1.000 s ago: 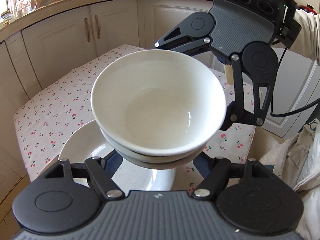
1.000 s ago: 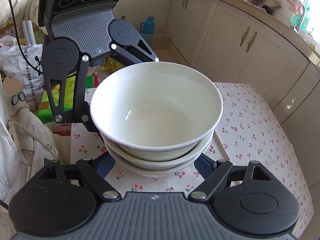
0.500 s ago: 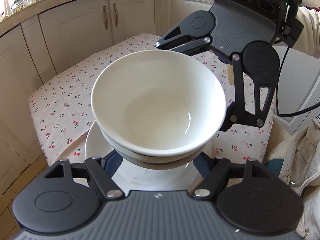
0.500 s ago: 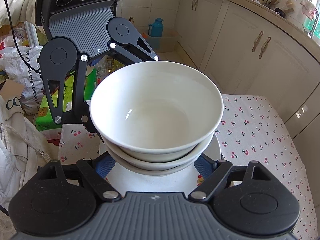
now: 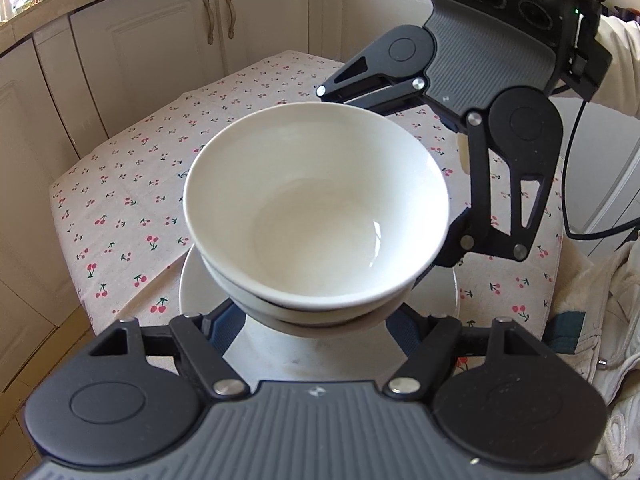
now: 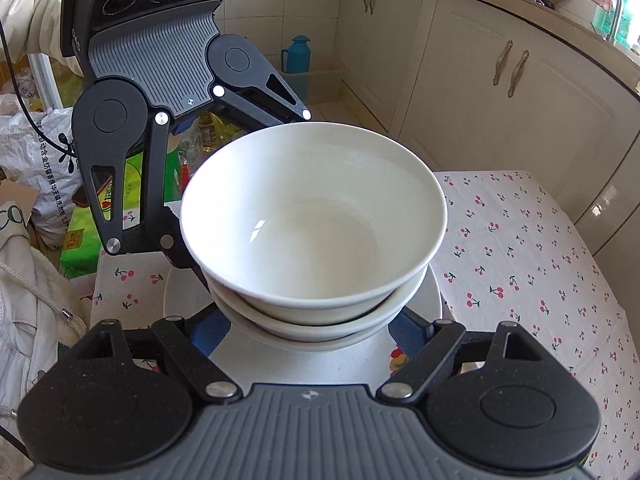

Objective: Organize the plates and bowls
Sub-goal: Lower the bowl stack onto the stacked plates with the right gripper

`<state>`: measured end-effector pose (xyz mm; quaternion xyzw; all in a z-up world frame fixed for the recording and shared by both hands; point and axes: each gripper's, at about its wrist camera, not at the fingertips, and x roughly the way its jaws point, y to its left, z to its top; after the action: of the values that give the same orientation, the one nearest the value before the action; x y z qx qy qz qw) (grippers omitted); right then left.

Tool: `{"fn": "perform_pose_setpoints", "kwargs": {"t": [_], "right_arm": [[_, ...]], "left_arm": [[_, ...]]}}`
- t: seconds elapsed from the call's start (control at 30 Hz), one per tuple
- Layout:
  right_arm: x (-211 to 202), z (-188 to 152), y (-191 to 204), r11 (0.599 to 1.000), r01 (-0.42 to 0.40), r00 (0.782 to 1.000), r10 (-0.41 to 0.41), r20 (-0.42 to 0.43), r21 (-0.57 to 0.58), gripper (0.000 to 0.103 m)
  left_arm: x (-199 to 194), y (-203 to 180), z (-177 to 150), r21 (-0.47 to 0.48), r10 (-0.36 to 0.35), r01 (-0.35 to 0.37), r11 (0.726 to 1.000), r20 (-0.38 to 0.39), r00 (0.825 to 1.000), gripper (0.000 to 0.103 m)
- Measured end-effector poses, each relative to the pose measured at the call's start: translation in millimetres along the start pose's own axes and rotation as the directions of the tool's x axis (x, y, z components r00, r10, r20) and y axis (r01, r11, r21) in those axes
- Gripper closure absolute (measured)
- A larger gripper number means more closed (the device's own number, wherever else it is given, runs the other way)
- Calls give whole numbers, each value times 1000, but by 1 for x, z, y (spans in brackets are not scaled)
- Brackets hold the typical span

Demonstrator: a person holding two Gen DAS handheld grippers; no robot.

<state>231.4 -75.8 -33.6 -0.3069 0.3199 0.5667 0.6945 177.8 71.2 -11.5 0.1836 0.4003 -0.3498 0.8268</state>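
On the left we hold the left gripper [image 5: 316, 320], its jaws pinching the underside of a nested stack of white ceramic bowls [image 5: 316, 216] from the near side. That stack hangs just above a white round plate [image 5: 444, 288] lying on the cherry-print tablecloth [image 5: 132, 200]; we cannot tell whether they touch. In the middle, the top bowl sits slightly askew in the ones beneath. On the right, the right gripper [image 6: 312, 324] clamps the same stack from the opposite side. We judge the main risk is uneven lowering: if one hand drops faster, the stack tips and the loose top bowl slides out. Releasing off-centre could rock the plate near the table edge [image 6: 96, 280].
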Motion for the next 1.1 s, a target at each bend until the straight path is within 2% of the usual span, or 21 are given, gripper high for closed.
{"fn": "perform_pose_setpoints", "kwargs": {"t": [0.83, 0.9, 0.97, 1.0, 1.1], "right_arm": [[10, -7, -10, 996, 1, 1000, -2, 19, 88, 14], [9, -8, -9, 996, 3, 1000, -5, 24, 92, 13], [7, -8, -10, 994, -10, 999, 5, 45, 111, 8], [5, -8, -9, 993, -9, 998, 2, 59, 116, 0], [1, -9, -6, 993, 11, 998, -17, 53, 115, 0]], "left_arm": [[9, 7, 1, -1, -13, 13, 1000, -24, 1000, 26], [9, 5, 0, 3, 10, -10, 1000, -21, 1000, 22], [8, 3, -1, 0, 31, -31, 1000, -10, 999, 10], [7, 3, -2, -6, 28, -28, 1000, -2, 1000, 9], [4, 0, -4, -10, 35, -35, 999, 8, 999, 8]]}}
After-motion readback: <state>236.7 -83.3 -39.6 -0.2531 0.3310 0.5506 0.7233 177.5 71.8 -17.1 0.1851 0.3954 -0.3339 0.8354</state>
